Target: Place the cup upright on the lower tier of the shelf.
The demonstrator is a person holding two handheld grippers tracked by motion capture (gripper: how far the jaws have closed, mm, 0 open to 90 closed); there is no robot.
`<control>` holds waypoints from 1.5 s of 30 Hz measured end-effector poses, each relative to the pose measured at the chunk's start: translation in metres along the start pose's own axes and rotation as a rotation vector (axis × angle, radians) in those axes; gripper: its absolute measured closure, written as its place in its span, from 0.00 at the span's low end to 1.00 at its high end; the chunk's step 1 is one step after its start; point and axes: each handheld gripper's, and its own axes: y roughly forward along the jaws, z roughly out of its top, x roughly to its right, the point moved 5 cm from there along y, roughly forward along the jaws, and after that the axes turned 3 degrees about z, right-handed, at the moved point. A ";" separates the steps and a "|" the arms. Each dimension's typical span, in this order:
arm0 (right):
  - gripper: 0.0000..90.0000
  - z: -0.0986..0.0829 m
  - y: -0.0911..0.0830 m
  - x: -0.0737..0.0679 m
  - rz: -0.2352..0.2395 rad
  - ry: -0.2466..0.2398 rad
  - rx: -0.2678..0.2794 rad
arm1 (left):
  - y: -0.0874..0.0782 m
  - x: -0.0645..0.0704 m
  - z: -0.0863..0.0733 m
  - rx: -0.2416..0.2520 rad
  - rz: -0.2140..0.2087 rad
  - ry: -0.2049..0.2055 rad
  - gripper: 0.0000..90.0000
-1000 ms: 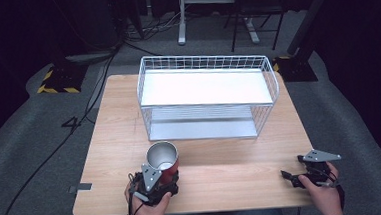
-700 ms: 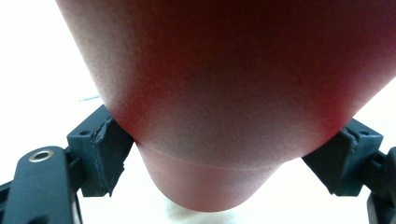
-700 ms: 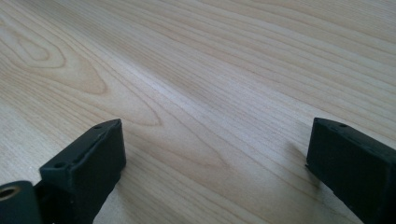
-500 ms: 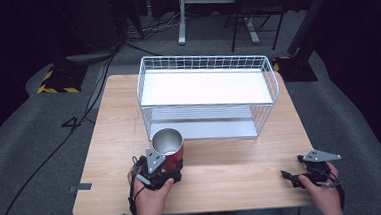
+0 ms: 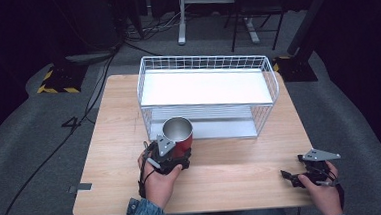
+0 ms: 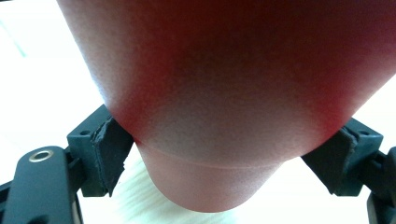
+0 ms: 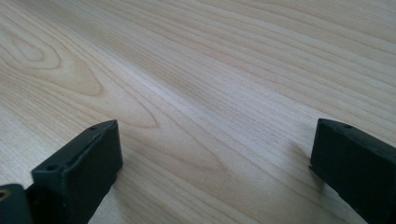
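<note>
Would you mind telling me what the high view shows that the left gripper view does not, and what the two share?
High view: the white wire rack beyond the red cup, the cup's shiny open mouth, and the right gripper resting open near the table's right edge. Left gripper view: both black pads pressed against the cup's tapered lower wall. Shared: the left gripper clamped on the cup over pale wood.

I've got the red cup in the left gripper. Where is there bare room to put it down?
The rack's white top shelf is bare from rim to rim. Bare table lies left of the rack, and between the left gripper holding the red cup and the right gripper. The lower shelf offers little height.
</note>
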 end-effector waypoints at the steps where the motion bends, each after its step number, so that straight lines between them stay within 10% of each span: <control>1: 0.02 0.000 0.000 0.000 0.000 -0.001 0.000 | 0.004 0.001 0.001 0.000 -0.004 0.001 0.19; 23: 0.02 0.000 0.000 0.000 0.000 0.000 0.000 | 0.067 0.012 0.035 0.060 -0.062 -0.010 0.19; 45: 0.02 0.000 0.000 0.000 0.002 -0.004 -0.001 | 0.128 0.007 0.054 0.061 -0.025 0.026 0.19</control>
